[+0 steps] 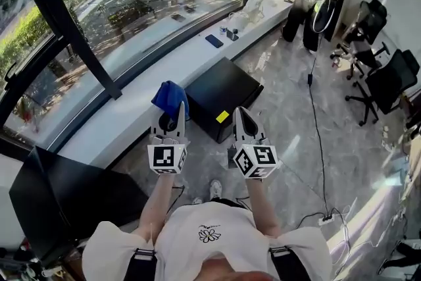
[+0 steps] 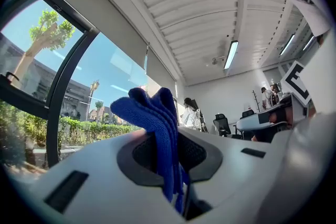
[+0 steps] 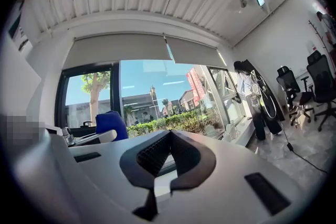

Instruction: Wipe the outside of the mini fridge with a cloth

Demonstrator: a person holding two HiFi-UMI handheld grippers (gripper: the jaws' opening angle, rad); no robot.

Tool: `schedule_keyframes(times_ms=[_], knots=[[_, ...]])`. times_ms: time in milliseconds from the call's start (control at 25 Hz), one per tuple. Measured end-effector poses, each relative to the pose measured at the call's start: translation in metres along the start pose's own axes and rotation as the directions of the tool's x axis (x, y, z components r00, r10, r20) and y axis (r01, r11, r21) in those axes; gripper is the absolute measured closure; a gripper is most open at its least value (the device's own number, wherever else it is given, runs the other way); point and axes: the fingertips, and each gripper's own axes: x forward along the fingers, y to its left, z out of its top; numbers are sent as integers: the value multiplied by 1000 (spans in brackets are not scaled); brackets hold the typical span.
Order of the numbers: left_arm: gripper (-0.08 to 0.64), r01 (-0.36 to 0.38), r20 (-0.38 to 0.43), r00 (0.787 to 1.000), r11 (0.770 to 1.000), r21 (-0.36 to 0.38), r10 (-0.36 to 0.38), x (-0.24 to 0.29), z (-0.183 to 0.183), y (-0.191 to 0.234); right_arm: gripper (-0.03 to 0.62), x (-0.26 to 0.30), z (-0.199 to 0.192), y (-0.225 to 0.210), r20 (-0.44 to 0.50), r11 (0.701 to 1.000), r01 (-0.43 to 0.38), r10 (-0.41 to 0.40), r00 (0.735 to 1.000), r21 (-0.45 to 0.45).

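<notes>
On the floor [image 1: 309,161], set against the window ledge [image 1: 141,92], the black fridge [image 1: 223,92] sits ahead of the person and lower than both tools. A yellow sticker [image 1: 222,116] marks its near edge. Its top looks close to square from the head view, so I cannot call a long axis; one side runs along the ledge and a corner points back toward the person.

The left hand-held gripper [image 1: 171,116] is clamped on the blue cloth [image 1: 170,95]. In the left gripper view the folded fabric is pinched between the pads and stands up past the tips. The right hand-held gripper [image 1: 242,116] has its jaws closed tip to tip with nothing between them.

Both are held up in front of the chest. Their own views look toward the ceiling and the upper window, so both point up and away from the fridge, not at it. In the head view the fridge lies just beyond the tips, between the two and a little toward the right one. The right is therefore slightly nearer, yet the cloth is in the left.

Wiping has not begun: the cloth is in the air, well apart from the fridge. My judgement is that the next move is to tip the left one forward and down, reach slightly rightward, and lay the cloth on the top panel. The person will probably need to step closer or bend.
</notes>
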Motion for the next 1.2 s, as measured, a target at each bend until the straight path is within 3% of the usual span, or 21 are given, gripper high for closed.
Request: schedule_keyframes(times_ms=[440, 960, 1080, 1200], knots=[[503, -11, 10, 1000, 1000, 11, 11, 54, -18, -2, 581, 47, -6, -61, -4, 1000, 20, -20, 1000, 19], [504, 21, -18, 1000, 1000, -22, -22, 102, -56, 35, 581, 108, -7, -47, 17, 999, -14, 14, 1000, -42], [504, 30, -6, 1000, 1000, 4, -30, 116, -74, 36, 581, 118, -13, -63, 44, 1000, -1, 2, 999, -19], [503, 9, 10, 1000, 1000, 2, -9, 119, -124, 34, 581, 123, -37, -85, 126, 999, 3, -9, 992, 52]])
